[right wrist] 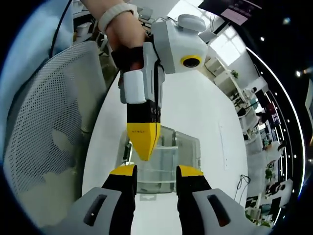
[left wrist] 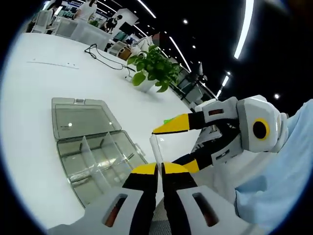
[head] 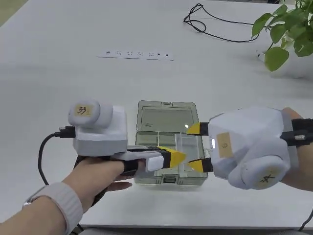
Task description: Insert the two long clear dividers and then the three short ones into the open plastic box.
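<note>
One white table carries everything. One clear box is set near its front edge, opened, with the lid laid flat on the far side and the tray toward the person. One plant is seen at the far right corner, one black cable beside it, and one power strip beyond the box.

Two grippers are held over the tray, tip to tip. The left gripper is pointed rightward, and its jaws are pressed together on the edge of one divider. The right gripper is pointed leftward, and its jaws are spread wide, one past the divider's far end and one past its near end; contact with the divider cannot be told.

The divider is held above the right part of the tray, its broad face turned up toward the head view. Its long axis appears to run near to far, across the box's length.

In the left gripper view two seated dividers can be made out upright in the tray; whether there are more cannot be told.
</note>
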Tool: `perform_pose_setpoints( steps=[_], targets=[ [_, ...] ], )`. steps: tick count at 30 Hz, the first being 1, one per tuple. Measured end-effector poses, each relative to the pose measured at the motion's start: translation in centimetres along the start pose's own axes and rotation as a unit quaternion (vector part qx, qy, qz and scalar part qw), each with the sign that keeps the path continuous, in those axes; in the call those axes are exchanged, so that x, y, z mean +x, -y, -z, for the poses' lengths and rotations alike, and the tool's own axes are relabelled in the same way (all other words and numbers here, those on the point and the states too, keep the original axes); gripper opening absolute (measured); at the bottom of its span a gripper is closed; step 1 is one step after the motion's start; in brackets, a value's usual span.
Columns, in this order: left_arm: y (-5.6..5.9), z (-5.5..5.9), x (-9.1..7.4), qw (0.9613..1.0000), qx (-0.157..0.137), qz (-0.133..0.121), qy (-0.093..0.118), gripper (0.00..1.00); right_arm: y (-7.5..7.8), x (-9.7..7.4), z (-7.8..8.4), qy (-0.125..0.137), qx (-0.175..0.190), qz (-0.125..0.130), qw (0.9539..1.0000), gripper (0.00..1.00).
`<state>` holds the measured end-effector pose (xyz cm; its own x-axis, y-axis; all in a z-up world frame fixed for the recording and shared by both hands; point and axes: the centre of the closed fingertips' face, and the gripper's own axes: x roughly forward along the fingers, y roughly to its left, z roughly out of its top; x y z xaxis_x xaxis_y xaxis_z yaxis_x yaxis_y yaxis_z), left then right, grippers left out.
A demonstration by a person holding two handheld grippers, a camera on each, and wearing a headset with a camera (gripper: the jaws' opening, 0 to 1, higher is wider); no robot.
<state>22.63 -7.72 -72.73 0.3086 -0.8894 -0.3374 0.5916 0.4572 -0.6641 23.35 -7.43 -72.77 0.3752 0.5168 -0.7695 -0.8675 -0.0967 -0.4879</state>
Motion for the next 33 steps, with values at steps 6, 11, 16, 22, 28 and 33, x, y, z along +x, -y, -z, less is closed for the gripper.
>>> perform_pose_setpoints(
  steps=[6, 11, 16, 22, 28, 33],
  targets=[
    [0.3, 0.2, -0.1, 1.0000, 0.000, 0.005, 0.001, 0.00, -0.2, -0.1, -0.1, 0.006, -0.002, -0.008, 1.0000, 0.34],
    [0.3, -0.1, -0.6, 0.9995, 0.031, 0.009, -0.004, 0.00, -0.1, -0.5, -0.3, 0.024, 0.035, -0.026, 0.9988, 0.39],
    [0.8, 0.0, -1.2, 0.9973, 0.069, 0.025, -0.009, 0.00, 0.9, -1.7, -0.8, 0.061, 0.107, -0.071, 0.9899, 0.38],
    [1.5, 0.5, -1.8, 0.9863, 0.158, 0.046, -0.015, 0.00, 1.6, -3.4, -1.1, 0.085, 0.180, -0.144, 0.9694, 0.34],
    [2.1, 1.0, -2.0, 0.9769, 0.205, 0.060, -0.014, 0.00, 1.1, -3.6, -0.8, 0.077, 0.181, -0.215, 0.9565, 0.27],
    [2.3, 1.5, -2.1, 0.9720, 0.225, 0.065, -0.019, 0.00, 0.0, -3.6, -1.5, 0.065, 0.170, -0.255, 0.9497, 0.18]
  ],
)
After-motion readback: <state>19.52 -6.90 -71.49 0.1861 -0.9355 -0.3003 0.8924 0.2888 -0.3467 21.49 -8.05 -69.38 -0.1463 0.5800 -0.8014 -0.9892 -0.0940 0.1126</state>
